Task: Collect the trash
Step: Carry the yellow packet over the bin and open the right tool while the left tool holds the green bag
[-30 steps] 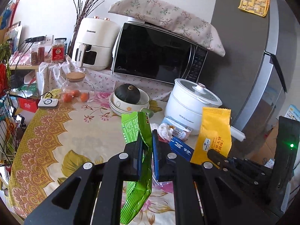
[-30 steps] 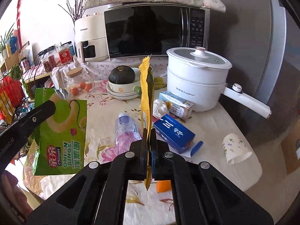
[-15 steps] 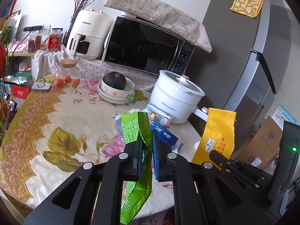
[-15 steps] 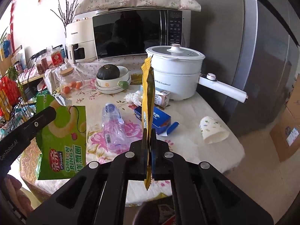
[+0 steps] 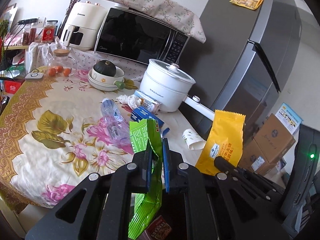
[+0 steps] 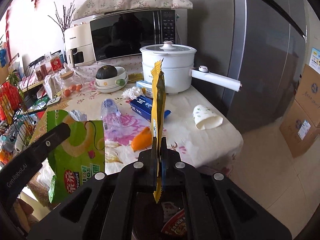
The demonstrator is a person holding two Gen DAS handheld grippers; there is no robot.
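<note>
My left gripper [image 5: 157,148] is shut on a green onion-rings snack bag [image 5: 147,140], which also shows in the right wrist view [image 6: 80,150]. My right gripper [image 6: 158,142] is shut on a yellow snack packet [image 6: 158,100], seen flat in the left wrist view [image 5: 224,140]. Both are held off the table's near edge, above a dark bin with a red noodle cup [image 6: 174,226] in it. On the table lie a crushed plastic bottle [image 5: 114,120], a blue box [image 5: 144,116], a paper cup [image 6: 207,118], a crumpled tissue [image 6: 132,93] and an orange scrap [image 6: 142,139].
The floral-cloth table [image 5: 40,110] also holds a white electric pot [image 5: 168,88], stacked bowls with a squash [image 5: 106,74], a glass jar [image 5: 60,66], a microwave [image 5: 140,36] and an air fryer [image 5: 80,26]. A grey fridge [image 6: 270,50] and cardboard boxes [image 6: 304,110] stand right.
Both grippers have pulled back from the table with their bags still held. The table looks farther off and the bin with the noodle cup now shows below the fingers.
</note>
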